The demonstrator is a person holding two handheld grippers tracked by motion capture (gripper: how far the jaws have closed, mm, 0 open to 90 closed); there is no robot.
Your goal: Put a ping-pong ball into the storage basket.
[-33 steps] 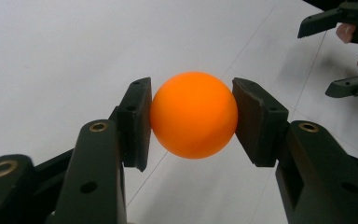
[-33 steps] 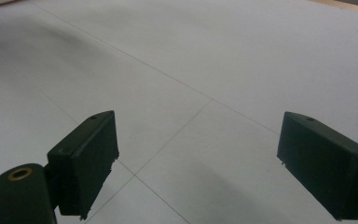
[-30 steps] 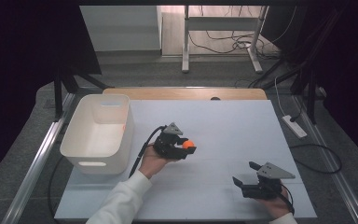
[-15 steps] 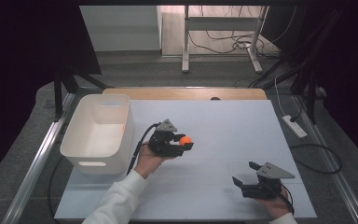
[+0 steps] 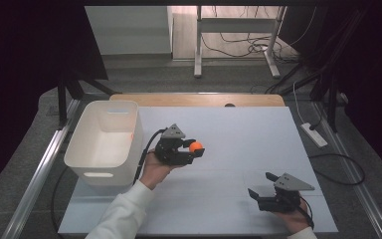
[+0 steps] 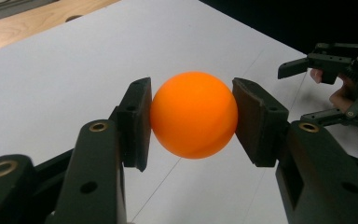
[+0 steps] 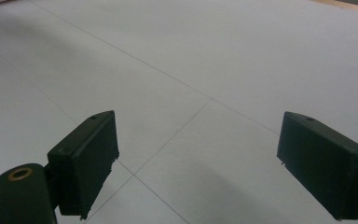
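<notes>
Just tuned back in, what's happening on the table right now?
A person works two hand-held grippers over the white table. The left gripper is clamped on an orange ball, both pads pressed against its sides, held off the surface just right of the white bin. The right gripper sits near the table's front right corner, jaws open with nothing between them.

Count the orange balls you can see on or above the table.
1. The orange ball sits clamped in the left claw, right of the white bin. The bin's inside shows no balls.

Black claws [image 5: 195, 149], white sleeves [image 5: 122, 214]
</notes>
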